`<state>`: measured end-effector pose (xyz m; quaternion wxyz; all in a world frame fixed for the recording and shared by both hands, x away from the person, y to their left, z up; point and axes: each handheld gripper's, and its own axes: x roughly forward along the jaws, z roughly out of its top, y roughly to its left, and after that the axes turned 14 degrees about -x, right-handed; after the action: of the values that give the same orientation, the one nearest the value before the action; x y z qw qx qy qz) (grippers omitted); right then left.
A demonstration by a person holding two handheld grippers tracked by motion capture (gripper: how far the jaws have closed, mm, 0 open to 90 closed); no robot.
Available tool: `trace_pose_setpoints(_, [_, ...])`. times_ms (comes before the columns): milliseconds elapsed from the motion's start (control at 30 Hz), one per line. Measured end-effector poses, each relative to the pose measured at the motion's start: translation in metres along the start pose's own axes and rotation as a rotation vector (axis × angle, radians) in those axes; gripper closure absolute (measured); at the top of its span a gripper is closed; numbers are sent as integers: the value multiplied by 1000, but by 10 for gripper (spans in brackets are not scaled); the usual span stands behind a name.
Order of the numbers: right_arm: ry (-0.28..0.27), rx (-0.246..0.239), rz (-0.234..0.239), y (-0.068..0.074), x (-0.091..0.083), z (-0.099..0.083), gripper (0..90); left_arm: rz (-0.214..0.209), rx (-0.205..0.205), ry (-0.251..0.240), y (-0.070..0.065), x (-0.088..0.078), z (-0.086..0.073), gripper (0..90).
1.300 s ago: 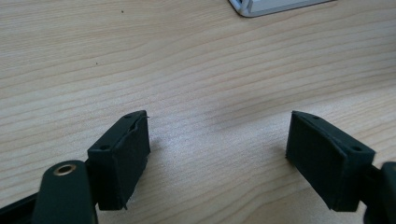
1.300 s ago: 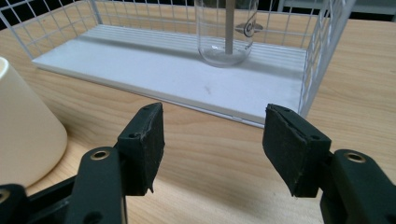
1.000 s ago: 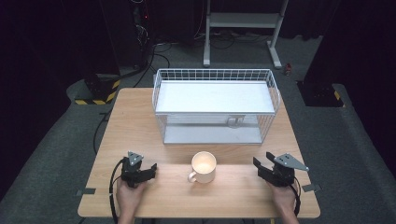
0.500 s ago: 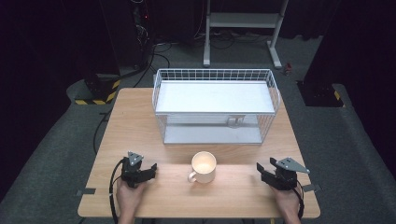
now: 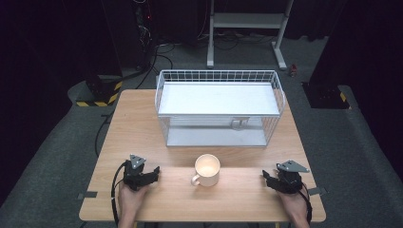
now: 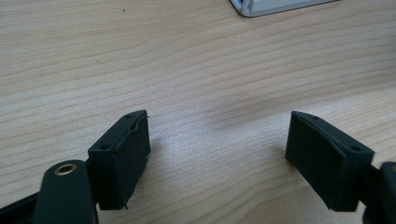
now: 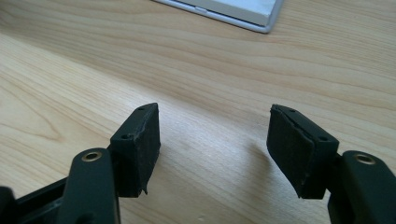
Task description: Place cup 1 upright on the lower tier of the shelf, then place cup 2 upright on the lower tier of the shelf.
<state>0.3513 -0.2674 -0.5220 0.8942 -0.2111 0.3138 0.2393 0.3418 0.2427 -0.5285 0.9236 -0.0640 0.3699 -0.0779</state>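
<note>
Both grippers lay on the surface [image 5: 237, 190], jaws apart and empty: left gripper [image 5: 151, 174], right gripper [image 5: 267, 179] just opening. Mug [image 5: 207, 169] between them; a hasty sideways reach could topple it.

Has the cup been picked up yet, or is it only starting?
Only starting. Nothing looks done: the cup stands on the table in front of the wire basket. Left tongs and right tongs rest open either side, holding nothing; the right's jaws have just been opening. Grabbing the cup is left.
</note>
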Motion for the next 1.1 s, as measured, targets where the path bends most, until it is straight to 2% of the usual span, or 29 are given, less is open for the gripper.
trace_pose_setpoints(33, [24, -1, 8, 0, 1, 0, 319, 0, 3, 0, 0, 0, 0, 211])
trace_pose_setpoints(67, [28, 25, 28, -4, 3, 0, 297, 2, 5, -3, 0, 0, 0, 206])
trace_pose_setpoints(133, [32, 38, 22, -4, 3, 0, 292, 2, 5, -1, -1, 0, 0, 202])
trace_pose_setpoints(267, [33, 32, 22, -5, 4, 0, 286, 1, 4, 3, -2, -1, -2, 190])
trace_pose_setpoints(333, [35, 38, 21, -5, 4, 1, 284, 2, 12, 23, -3, -3, -1, 195])
trace_pose_setpoints(400, [33, 35, 22, -5, 4, 1, 283, -14, 13, 28, -5, -4, -1, 192])
trace_pose_setpoints(633, [35, 38, 21, -5, 4, 1, 283, -101, 37, 20, -17, -9, -6, 165])
trace_pose_setpoints(667, [35, 38, 21, -5, 4, 1, 283, -125, 31, 17, -20, -11, -6, 160])
trace_pose_setpoints(800, [35, 38, 21, -5, 4, 1, 283, -206, 49, 2, -30, -19, -8, 138])
trace_pose_setpoints(867, [35, 38, 21, -5, 4, 1, 283, -247, 53, 13, -35, -21, -9, 118])
trace_pose_setpoints(1000, [35, 38, 21, -5, 4, 1, 283, -302, 67, 26, -44, -28, -15, 85])
trace_pose_setpoints(1100, [35, 38, 21, -5, 4, 1, 283, -320, 83, 24, -50, -33, -20, 71])
